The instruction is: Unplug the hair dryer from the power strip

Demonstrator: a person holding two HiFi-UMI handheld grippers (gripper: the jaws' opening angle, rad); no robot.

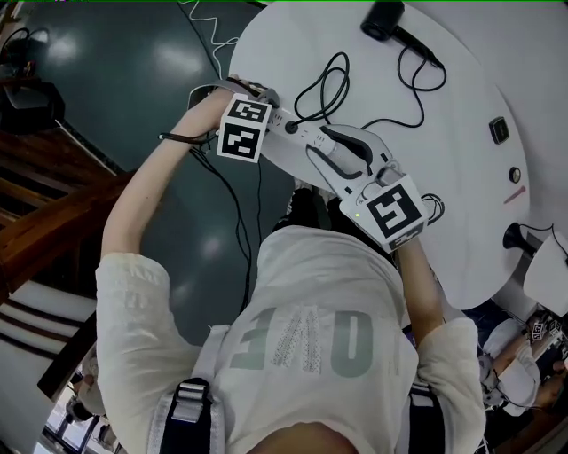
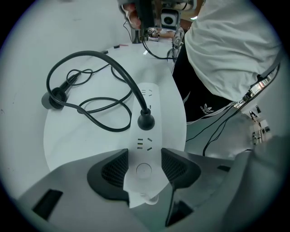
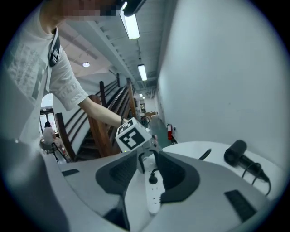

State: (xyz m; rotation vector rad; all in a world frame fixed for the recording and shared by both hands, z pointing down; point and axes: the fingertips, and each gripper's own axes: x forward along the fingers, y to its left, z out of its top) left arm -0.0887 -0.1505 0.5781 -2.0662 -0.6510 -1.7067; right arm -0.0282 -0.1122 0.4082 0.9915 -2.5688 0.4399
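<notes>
White power strip [image 2: 147,136] lies at the bench [image 1: 461,106] edge, its switch end clasped by your left tongs [image 2: 144,170] for steadying, while your right tongs [image 3: 147,174] stand half open around its black plug [image 3: 153,179], not yet gripping, hair dryer [image 3: 236,154] well beyond.

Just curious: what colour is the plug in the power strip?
The plug is black; clearest in the left gripper view.

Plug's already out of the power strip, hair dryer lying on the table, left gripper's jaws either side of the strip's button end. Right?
No: the plug is still seated in the power strip, as the left gripper view shows. The rest holds: hair dryer on the table, left gripper astride the button end.
</notes>
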